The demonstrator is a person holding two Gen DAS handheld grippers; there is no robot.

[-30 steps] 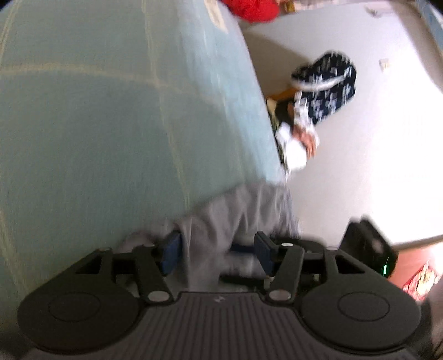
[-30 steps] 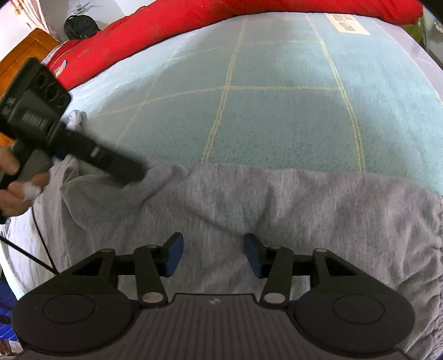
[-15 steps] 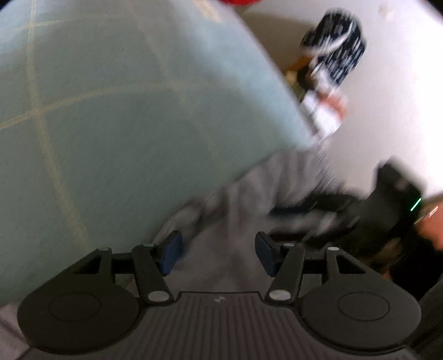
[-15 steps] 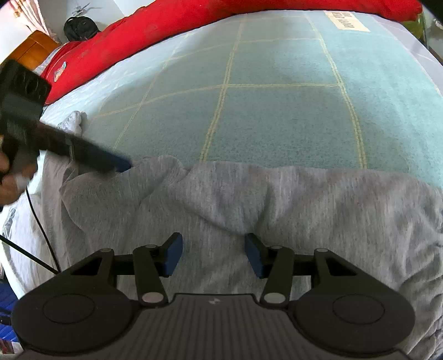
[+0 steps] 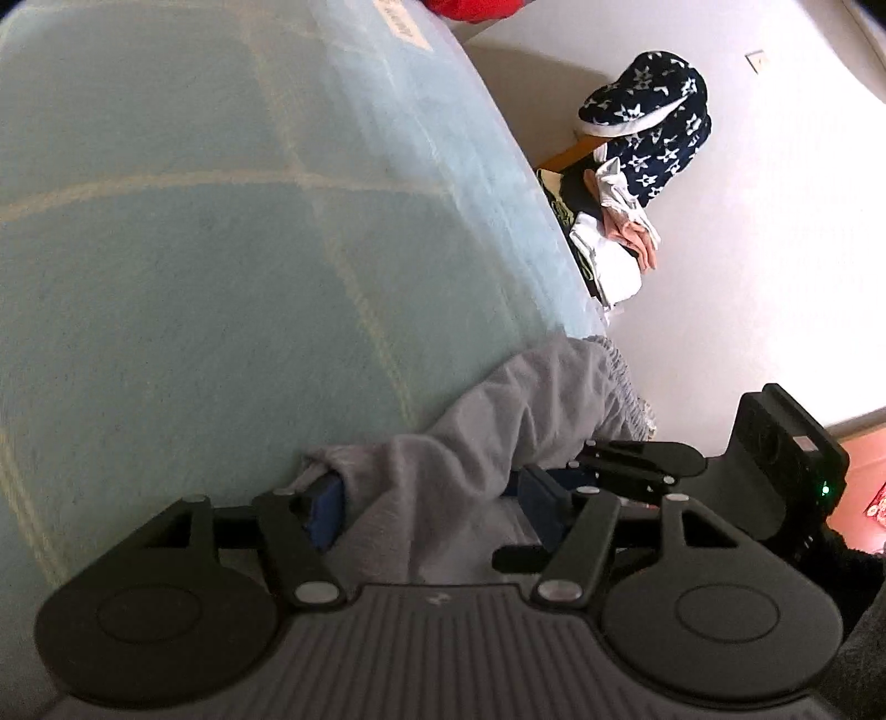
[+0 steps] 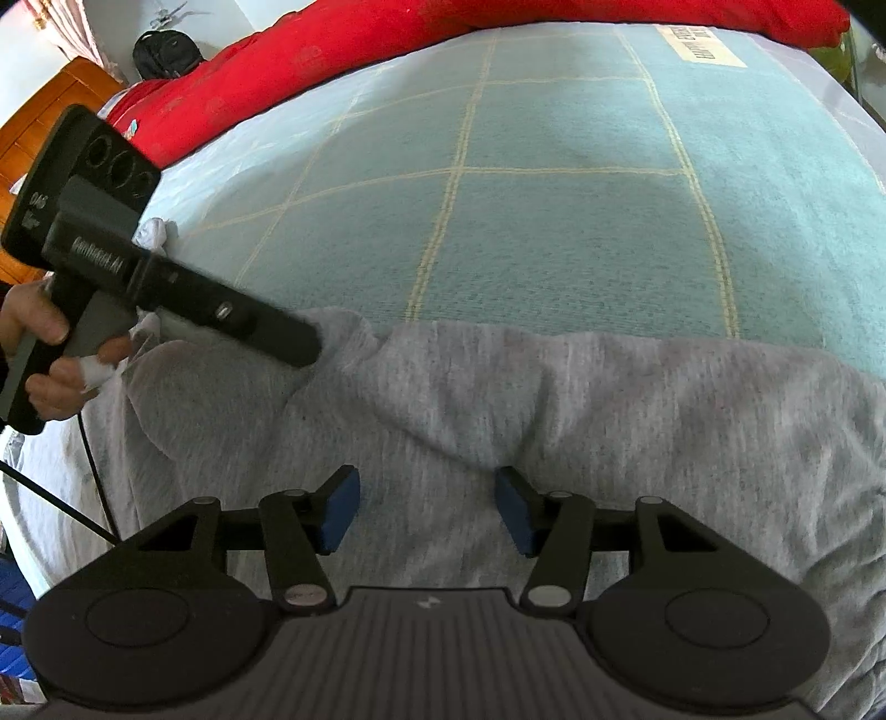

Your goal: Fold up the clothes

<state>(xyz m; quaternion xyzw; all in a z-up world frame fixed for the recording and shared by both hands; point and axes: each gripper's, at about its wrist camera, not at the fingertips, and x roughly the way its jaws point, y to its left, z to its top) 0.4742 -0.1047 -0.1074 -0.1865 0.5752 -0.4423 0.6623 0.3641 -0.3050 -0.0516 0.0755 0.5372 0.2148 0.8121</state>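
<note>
My left tool and right tool have both just been opening; their jaws stand apart over the soft grey knit garment, gripping nothing. It lies rumpled along the 6 o'clock edge of the pale green checked bed. I'd smooth wrinkles before folding. The white label at 1 o'clock is unreadable.

right gripper: jaws just been opening, apart over the cloth, a ridge between them | grey garment: spread along bed's near edge | left gripper: tip on garment's left fold | bed: teal checked blanket | red quilt: far edge
</note>
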